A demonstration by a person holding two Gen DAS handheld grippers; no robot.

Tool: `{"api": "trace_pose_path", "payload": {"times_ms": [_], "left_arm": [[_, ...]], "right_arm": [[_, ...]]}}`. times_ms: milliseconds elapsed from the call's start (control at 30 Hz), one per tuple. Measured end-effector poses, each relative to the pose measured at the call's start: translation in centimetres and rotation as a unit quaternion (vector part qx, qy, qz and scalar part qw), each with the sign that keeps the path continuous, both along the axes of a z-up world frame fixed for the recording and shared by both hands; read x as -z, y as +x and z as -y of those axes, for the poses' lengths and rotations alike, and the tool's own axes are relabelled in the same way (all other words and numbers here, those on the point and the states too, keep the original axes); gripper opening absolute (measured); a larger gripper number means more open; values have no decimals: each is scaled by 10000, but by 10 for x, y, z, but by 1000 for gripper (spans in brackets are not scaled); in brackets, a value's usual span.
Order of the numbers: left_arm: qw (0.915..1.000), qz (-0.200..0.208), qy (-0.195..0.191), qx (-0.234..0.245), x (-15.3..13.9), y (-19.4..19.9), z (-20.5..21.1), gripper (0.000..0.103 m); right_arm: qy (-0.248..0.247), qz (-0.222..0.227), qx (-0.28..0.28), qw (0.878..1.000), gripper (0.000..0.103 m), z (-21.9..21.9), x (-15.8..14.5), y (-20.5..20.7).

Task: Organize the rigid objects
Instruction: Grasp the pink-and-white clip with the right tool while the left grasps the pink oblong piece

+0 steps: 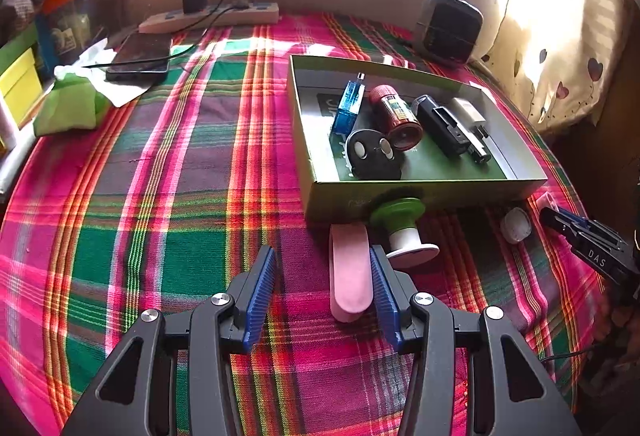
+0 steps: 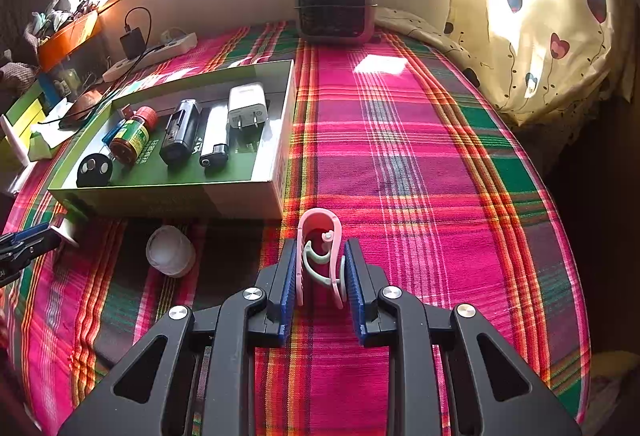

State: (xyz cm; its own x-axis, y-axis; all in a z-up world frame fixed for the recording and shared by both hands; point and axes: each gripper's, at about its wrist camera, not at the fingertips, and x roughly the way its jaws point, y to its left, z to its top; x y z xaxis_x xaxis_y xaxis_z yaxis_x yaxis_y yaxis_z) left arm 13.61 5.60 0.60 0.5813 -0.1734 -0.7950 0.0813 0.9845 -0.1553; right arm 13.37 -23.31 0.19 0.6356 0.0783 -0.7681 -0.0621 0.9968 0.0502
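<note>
In the right wrist view, my right gripper [image 2: 322, 276] is shut on a pink clothes clip [image 2: 320, 222] with a pale spring, held just above the plaid cloth in front of the green box [image 2: 240, 196]. In the left wrist view, my left gripper [image 1: 322, 292] is open over the cloth. A flat pink oblong piece [image 1: 348, 272] lies between its fingers, close against the right fingertip [image 1: 384, 292]. A green-and-white spool [image 1: 400, 232] lies beside it against the box's front wall [image 1: 440, 196]. The right gripper [image 1: 576, 232] shows at the right edge.
The box holds a blue bottle [image 1: 350, 108], a red bottle [image 1: 396, 116], a black key fob [image 1: 374, 154], a black device [image 1: 442, 124] and a white charger [image 2: 247, 108]. A white cap [image 2: 170, 252] lies on the cloth. A small fan [image 2: 335, 2], a power strip [image 1: 208, 18] and a phone [image 1: 140, 56] stand behind.
</note>
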Motion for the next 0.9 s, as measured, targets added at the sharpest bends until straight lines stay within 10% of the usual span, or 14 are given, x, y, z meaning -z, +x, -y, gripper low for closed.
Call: {"api": "trace_pose_path", "payload": {"times_ms": [367,900], "left_arm": [[9996,167,208,12,2,3,5,46],[9993,224,229,-192,3,-2,-7,17]], "right_arm": [[-37,-1,0,10000,24,0,0,0],[-46,-3,0,10000,24,-1,-1,0]]}}
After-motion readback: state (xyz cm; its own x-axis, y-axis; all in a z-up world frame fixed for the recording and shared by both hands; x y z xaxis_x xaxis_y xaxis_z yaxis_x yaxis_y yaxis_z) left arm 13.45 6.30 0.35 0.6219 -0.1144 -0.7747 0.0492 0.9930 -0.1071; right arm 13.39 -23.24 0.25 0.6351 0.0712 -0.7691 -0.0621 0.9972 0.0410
